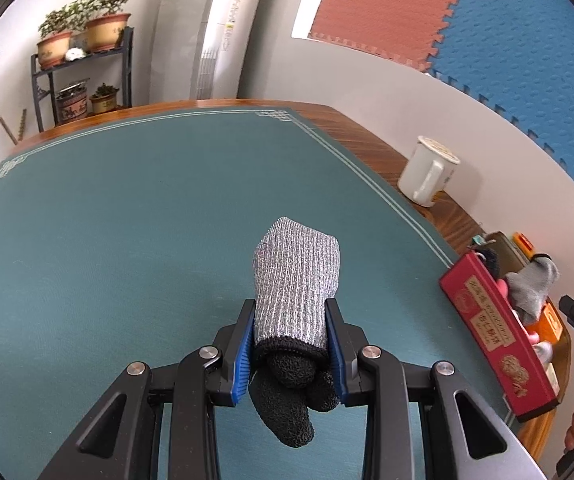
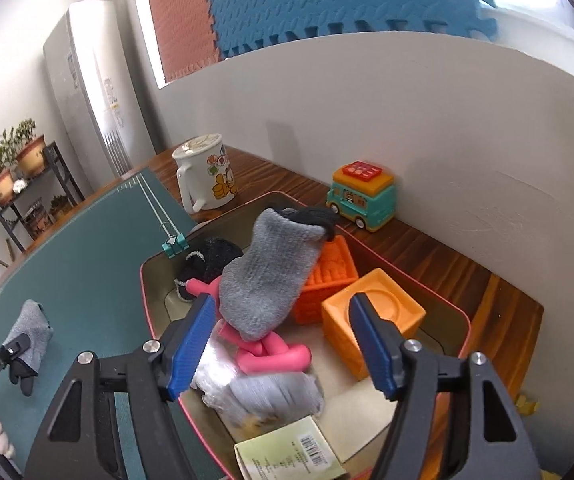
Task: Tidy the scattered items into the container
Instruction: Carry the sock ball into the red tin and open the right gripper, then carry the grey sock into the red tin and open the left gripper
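Note:
My left gripper [image 1: 290, 350] is shut on a grey and black work glove [image 1: 297, 276] and holds it above the green table mat [image 1: 127, 220]. The same glove [image 2: 31, 330] shows at the left of the right wrist view. My right gripper [image 2: 281, 338] is open and empty, hovering over the red-rimmed box [image 2: 469, 328]. The box holds a grey glove [image 2: 271, 276], a pink twisted toy [image 2: 275, 358], two orange blocks [image 2: 373, 314], a black knit item [image 2: 213, 256] and a wrapped packet [image 2: 275, 394]. The box [image 1: 495, 332] sits at the right in the left wrist view.
A white cartoon mug [image 2: 205, 174] and a toy bus [image 2: 363, 196] stand on the wooden table by the wall. A teal binder clip [image 2: 175, 244] lies at the mat's edge beside the box. A plant shelf [image 1: 83, 68] stands beyond the table.

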`<state>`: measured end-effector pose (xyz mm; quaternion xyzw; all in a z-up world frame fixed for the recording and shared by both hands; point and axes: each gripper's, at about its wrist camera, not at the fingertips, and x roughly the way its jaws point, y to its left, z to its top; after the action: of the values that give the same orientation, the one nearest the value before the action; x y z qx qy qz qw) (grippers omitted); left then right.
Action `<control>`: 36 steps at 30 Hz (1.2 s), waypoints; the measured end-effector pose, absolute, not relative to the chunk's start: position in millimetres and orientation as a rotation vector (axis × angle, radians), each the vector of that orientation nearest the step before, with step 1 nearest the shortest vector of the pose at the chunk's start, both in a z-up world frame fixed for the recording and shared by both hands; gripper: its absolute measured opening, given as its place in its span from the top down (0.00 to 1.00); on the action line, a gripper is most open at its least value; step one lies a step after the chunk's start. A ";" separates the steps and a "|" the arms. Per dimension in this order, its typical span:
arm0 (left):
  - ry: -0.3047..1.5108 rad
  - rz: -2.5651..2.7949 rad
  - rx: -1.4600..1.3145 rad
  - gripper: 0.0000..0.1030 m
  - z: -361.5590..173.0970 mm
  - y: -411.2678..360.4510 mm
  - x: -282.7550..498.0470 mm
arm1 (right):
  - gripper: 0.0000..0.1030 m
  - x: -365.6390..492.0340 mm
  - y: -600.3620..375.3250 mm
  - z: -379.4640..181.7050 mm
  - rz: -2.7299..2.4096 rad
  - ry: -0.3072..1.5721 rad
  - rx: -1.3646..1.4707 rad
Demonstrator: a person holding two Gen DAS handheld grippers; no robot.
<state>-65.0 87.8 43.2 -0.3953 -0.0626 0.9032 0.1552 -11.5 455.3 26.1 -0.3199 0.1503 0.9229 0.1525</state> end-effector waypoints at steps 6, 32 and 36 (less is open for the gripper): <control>-0.129 2.536 -1.106 0.67 54.9 122.3 -56.9 | 0.29 6.8 463.4 31.9 2.685 0.451 -0.854; 0.006 2.145 -0.910 0.67 100.7 320.1 -19.9 | 0.29 72.8 536.6 25.1 2.622 0.587 -0.669; 0.055 2.106 -0.887 0.67 94.2 340.8 -12.6 | 0.29 74.8 542.6 22.1 2.614 0.601 -0.663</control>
<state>-12.6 340.8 94.2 -0.3530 0.0217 0.8383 0.4149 74.8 542.6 22.1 -0.2358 0.2136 0.9291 0.1884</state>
